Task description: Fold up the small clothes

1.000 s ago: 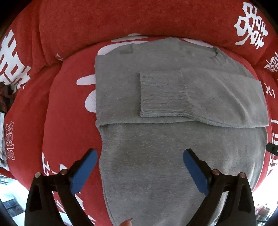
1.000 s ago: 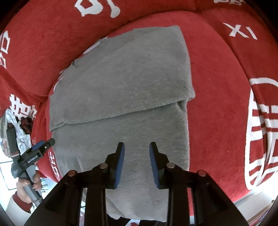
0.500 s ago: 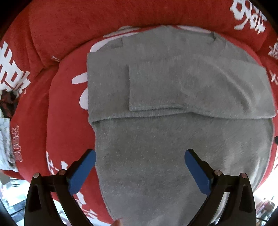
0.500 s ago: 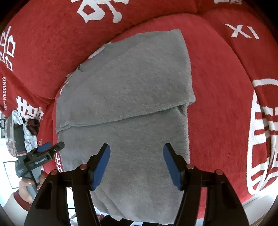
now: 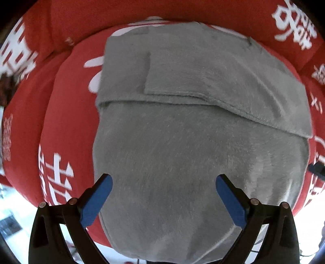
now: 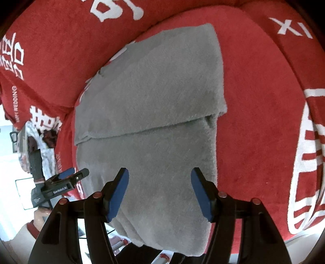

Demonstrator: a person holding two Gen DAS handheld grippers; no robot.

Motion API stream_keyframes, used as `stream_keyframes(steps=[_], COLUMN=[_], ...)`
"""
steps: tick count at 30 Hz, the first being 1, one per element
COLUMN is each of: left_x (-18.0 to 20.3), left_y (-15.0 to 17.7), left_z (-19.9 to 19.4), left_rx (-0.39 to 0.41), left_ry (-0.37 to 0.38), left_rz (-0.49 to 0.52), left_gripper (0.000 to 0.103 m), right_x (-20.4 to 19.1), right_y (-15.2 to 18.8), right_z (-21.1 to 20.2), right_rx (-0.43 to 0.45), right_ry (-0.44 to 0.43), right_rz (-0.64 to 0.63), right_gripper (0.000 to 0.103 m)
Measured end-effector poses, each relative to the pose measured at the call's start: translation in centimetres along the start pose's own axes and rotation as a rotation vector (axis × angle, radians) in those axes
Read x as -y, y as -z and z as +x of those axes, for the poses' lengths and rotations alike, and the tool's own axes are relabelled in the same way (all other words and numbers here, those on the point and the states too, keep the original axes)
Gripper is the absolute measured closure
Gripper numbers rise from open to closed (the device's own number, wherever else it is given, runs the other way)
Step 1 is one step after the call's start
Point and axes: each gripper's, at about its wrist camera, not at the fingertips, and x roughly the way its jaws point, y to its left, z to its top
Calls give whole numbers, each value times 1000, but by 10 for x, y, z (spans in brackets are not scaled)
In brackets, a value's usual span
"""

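A grey sweater (image 5: 182,146) lies flat on a red cushion (image 5: 67,121), and both sleeves are folded across its chest. The ribbed cuff (image 5: 172,81) of the upper sleeve lies on top. My left gripper (image 5: 163,179) points straight down over the sweater's lower body, open, with nothing between its blue pads. In the right wrist view the sweater (image 6: 154,101) hangs over the cushion's (image 6: 254,101) near edge. My right gripper (image 6: 159,172) is open above its lower right part and holds nothing. The left gripper (image 6: 79,174) shows at the sweater's left edge.
A red backrest (image 5: 142,12) with white characters rises behind the cushion. A patterned cloth (image 6: 26,146) lies past the cushion's left end. The person's hand (image 6: 40,217) holds the left gripper's handle. Bright floor shows below the cushion's front edge.
The right gripper's jaws went from nearly shut to open. The left gripper slid toward the sweater's near hem, so the folded sleeves sit higher in its view.
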Motion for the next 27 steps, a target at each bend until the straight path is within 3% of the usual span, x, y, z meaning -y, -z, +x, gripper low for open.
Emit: stream_keyframes(steps=[10,17,22,27], left_x=[-54,-85,-98,-93], left_y=[59,115,163,184], left_z=[1,19,47,74], left_rx=[-35,-51,-109,-163], left_ry=[60,117,169,236], left_rz=[-85,-126,-183,-236], left_gripper=[1,1,1,1], right_x=[2,23,40,56], right_y=[53,126,171,194], right_z=[20,40,60,86], right_rx=[-145,-220,-266,-282], right_ry=[-59,3,67,89], right_rz=[-44,-1,22,58], right_gripper=[36,36,36,36])
